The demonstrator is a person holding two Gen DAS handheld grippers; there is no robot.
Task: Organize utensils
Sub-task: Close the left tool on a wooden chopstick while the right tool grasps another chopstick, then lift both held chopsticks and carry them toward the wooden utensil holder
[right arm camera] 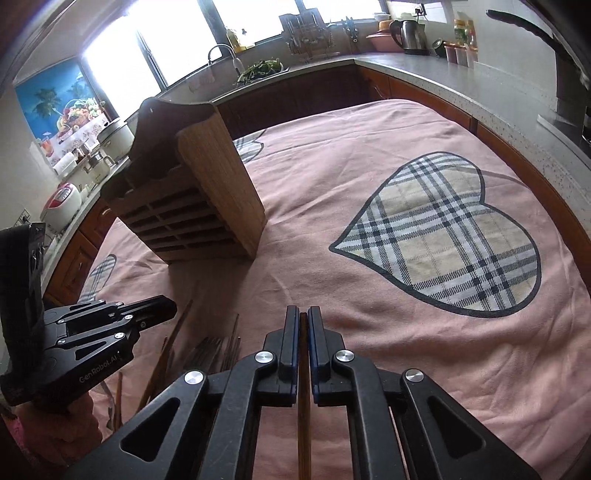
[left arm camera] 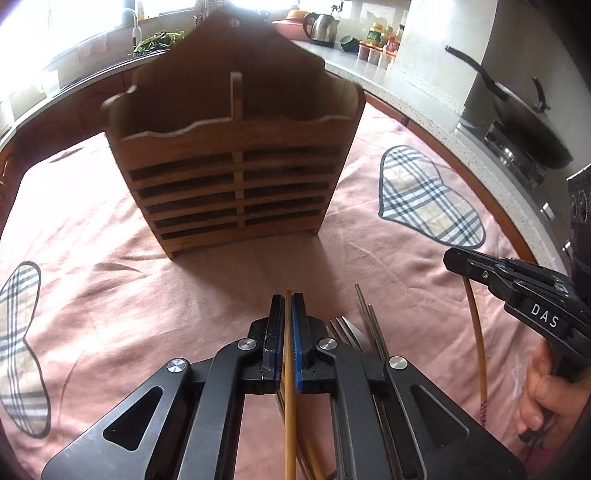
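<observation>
A slatted wooden utensil holder (left arm camera: 236,162) with two compartments stands upright on the pink cloth; it also shows in the right wrist view (right arm camera: 207,199). My left gripper (left arm camera: 287,306) is shut on a bamboo chopstick (left arm camera: 290,387) in front of the holder. My right gripper (right arm camera: 303,321) is shut on a darker wooden chopstick (right arm camera: 304,424); in the left view it (left arm camera: 458,260) holds a chopstick (left arm camera: 478,343) at the right. A fork (left arm camera: 345,334) and metal chopsticks (left arm camera: 373,325) lie between the grippers.
The pink cloth (right arm camera: 332,192) with plaid hearts (right arm camera: 450,236) covers the table. A kitchen counter curves behind it, with a kettle (left arm camera: 321,26), jars, a sink and a wok (left arm camera: 524,118) on the stove at right. More chopsticks lie at the near left (right arm camera: 173,347).
</observation>
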